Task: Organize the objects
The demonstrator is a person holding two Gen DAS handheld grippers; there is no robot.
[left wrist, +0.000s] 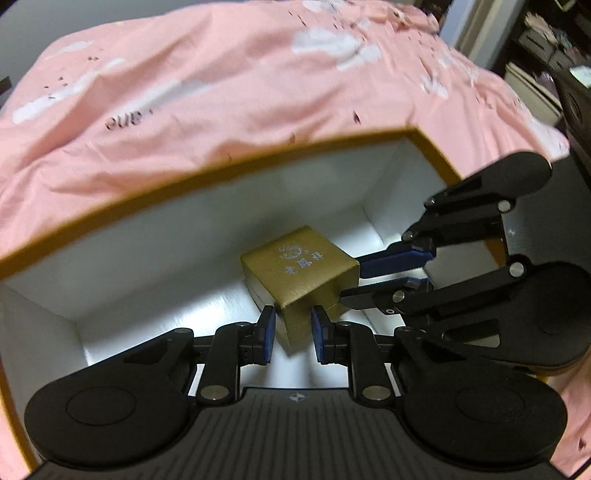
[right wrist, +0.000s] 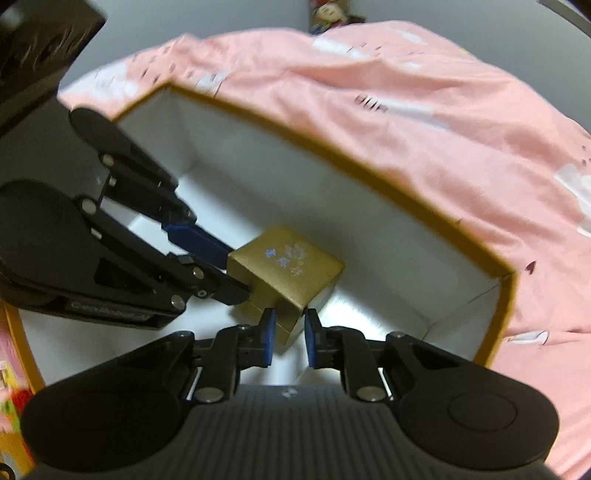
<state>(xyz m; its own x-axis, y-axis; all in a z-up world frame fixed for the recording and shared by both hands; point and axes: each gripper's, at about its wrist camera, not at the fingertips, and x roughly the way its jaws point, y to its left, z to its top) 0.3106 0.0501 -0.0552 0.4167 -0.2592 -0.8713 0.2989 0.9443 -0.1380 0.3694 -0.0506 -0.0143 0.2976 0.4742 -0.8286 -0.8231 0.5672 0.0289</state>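
Observation:
A small gold box (left wrist: 301, 275) with pale printed characters on its lid sits tilted inside a large open box (left wrist: 236, 162) with a gold rim and white inner walls. My left gripper (left wrist: 293, 334) is shut on one lower corner of the small gold box. My right gripper (left wrist: 351, 280) comes in from the right and is shut on its other side. In the right wrist view the small gold box (right wrist: 286, 267) is held between my right gripper (right wrist: 290, 332) and my left gripper (right wrist: 231, 273), which reaches in from the left. Its underside is hidden.
The large box (right wrist: 436, 225) rests on a pink bedspread (left wrist: 221, 74) with white patches and dark marks. Shelves with clutter (left wrist: 546, 40) stand at the far right. A grey wall (right wrist: 207, 18) lies behind the bed.

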